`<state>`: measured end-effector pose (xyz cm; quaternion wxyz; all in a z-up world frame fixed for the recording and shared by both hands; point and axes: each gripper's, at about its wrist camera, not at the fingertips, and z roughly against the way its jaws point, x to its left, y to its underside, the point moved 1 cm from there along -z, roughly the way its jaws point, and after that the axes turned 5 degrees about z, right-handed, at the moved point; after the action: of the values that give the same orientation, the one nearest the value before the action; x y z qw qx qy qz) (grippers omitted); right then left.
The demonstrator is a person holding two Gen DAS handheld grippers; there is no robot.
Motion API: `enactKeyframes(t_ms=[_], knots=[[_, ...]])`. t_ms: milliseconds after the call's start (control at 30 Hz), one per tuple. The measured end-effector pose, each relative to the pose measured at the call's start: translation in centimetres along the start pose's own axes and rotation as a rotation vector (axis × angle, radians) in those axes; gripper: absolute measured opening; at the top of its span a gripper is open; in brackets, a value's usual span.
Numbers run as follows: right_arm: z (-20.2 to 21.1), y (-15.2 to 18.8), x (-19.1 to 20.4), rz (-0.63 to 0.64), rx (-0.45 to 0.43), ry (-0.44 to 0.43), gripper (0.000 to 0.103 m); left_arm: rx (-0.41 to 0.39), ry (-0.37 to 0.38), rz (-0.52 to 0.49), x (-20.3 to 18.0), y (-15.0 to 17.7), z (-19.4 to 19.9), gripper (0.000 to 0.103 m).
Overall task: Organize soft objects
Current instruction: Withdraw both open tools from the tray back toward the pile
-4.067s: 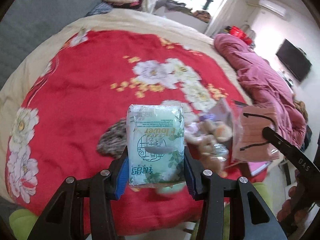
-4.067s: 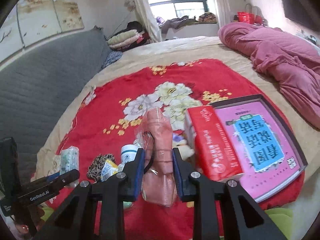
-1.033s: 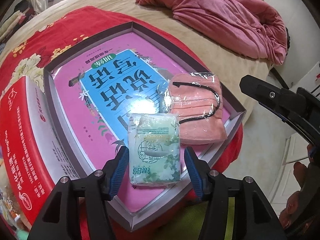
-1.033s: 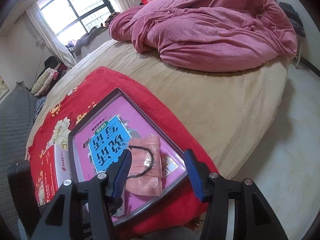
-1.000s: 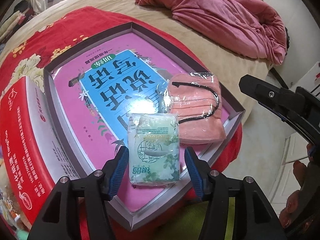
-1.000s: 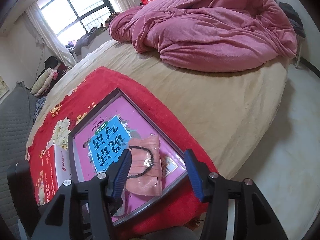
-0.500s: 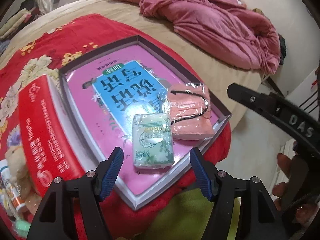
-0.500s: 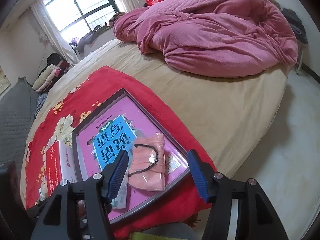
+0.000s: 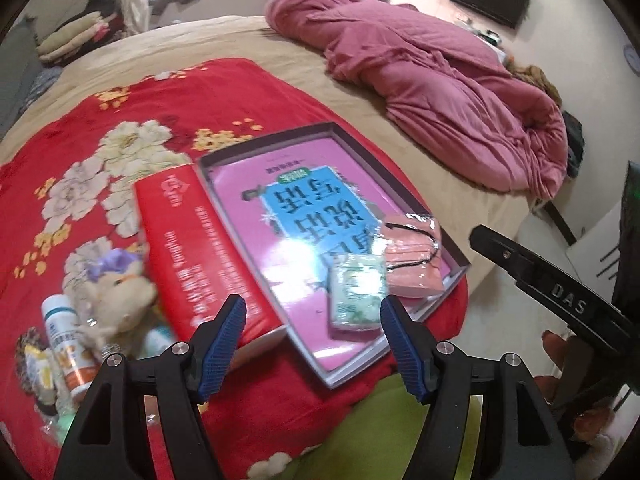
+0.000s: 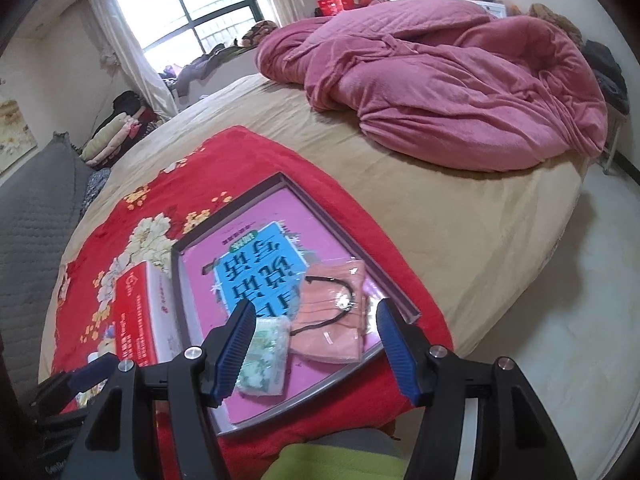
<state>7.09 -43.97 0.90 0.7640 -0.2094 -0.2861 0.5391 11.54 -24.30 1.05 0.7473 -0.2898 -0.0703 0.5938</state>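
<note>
My left gripper (image 9: 313, 318) and right gripper (image 10: 312, 326) tilt downward, empty, jaws just widening; the green floral tissue pack (image 9: 355, 296) lies beside the bagged pink face mask (image 9: 414, 262) inside the shallow pink-lined box (image 9: 456, 254).

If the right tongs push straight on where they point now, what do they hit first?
Probably the bagged pink face mask lying in the box lid; the open right tongs frame it, though depth is unclear.

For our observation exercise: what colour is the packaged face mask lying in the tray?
Salmon pink face mask with black ear loops; clearest in the right wrist view.
</note>
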Motion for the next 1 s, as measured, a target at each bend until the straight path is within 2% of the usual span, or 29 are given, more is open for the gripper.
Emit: enactKeyframes(t_ms=[67,133,367,500,1000], knots=[[0.4,0.0,0.8,0.015,-0.004,-0.004,0.063,-0.008,0.003,0.017,0.8,0.1,0.7,0.072],[0.8,0.1,1.7,0.038,-0.005,-0.009,0.064,-0.024,0.000,0.038,1.7,0.2,1.5,0.080],[2.3,0.4,5.0,0.098,-0.020,-0.024,0.066,-0.056,-0.022,0.077,4.3,0.6,3.7,0.080],[3.3,0.6,6.9,0.133,-0.031,-0.036,0.071,-0.073,-0.031,0.098,5.6,0.9,4.9,0.080],[6.0,0.9,13.1,0.247,-0.064,-0.069,0.072,-0.140,-0.071,0.159,10.3,2.5,9.8,0.080]])
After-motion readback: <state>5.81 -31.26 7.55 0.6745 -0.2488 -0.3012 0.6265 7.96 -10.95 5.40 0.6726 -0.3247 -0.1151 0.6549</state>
